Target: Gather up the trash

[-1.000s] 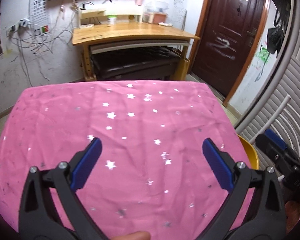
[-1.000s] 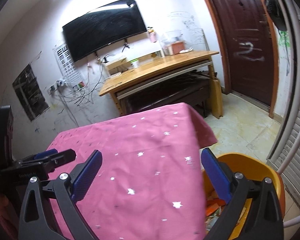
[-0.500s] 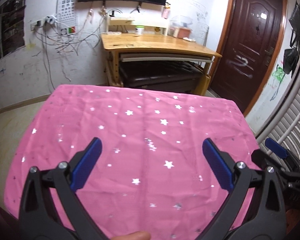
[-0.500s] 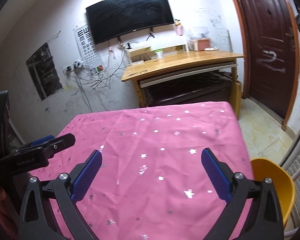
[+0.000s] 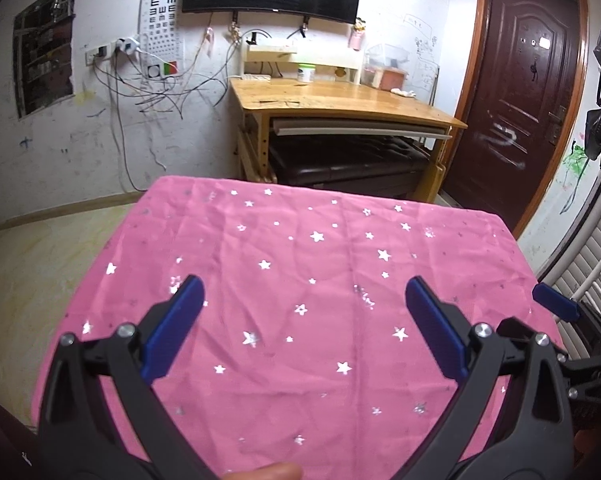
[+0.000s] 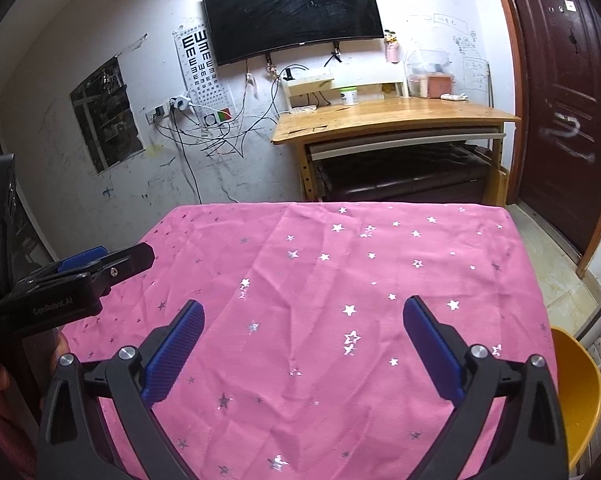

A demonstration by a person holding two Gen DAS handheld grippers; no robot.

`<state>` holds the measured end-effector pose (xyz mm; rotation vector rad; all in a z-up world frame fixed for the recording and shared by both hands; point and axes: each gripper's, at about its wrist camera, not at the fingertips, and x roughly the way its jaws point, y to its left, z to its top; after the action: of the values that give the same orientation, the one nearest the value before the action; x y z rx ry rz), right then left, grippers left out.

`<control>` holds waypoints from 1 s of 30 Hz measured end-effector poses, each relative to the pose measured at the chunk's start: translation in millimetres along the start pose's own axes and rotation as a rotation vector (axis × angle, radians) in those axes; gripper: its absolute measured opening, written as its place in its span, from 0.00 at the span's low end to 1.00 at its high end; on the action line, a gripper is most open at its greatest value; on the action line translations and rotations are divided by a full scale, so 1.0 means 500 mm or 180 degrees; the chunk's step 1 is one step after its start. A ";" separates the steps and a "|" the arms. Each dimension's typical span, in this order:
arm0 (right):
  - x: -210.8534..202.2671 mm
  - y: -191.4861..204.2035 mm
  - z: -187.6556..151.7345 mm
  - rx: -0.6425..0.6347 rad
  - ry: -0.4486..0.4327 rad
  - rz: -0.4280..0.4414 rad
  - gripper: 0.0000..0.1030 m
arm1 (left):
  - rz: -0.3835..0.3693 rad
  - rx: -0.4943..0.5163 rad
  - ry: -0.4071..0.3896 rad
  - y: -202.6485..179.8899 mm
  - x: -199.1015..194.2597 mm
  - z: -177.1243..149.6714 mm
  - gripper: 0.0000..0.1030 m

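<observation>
Both claws hang over the pink star cloth with jaws spread wide and nothing between them: the left gripper and the right gripper. No trash shows on the cloth ahead of either. The yellow bin sits low, right of the right claw, contents hidden, so trash may be there; a good finish would mean scanning the cloth edges first.

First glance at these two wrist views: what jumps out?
The pink star-print tablecloth fills the middle of both views, with no trash showing on it. Both grippers, left and right, hover over it with jaws wide open and empty. A yellow bin peeks in at the cloth's right edge, and a dark TV hangs above a wooden desk.
</observation>
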<state>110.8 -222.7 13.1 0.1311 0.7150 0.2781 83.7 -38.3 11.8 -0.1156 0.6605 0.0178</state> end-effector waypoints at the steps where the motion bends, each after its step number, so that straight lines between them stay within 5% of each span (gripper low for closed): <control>1: 0.002 0.004 0.001 -0.0009 0.0003 0.0010 0.91 | 0.0003 -0.0002 -0.0001 0.001 -0.001 0.000 0.94; 30: 0.004 0.016 0.005 -0.0060 0.0018 0.0032 0.91 | 0.0022 -0.0021 -0.0005 0.024 -0.008 0.003 0.94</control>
<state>112.4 -214.5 15.6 0.1161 0.7172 0.2947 80.7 -26.3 14.1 -0.1195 0.6591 0.0267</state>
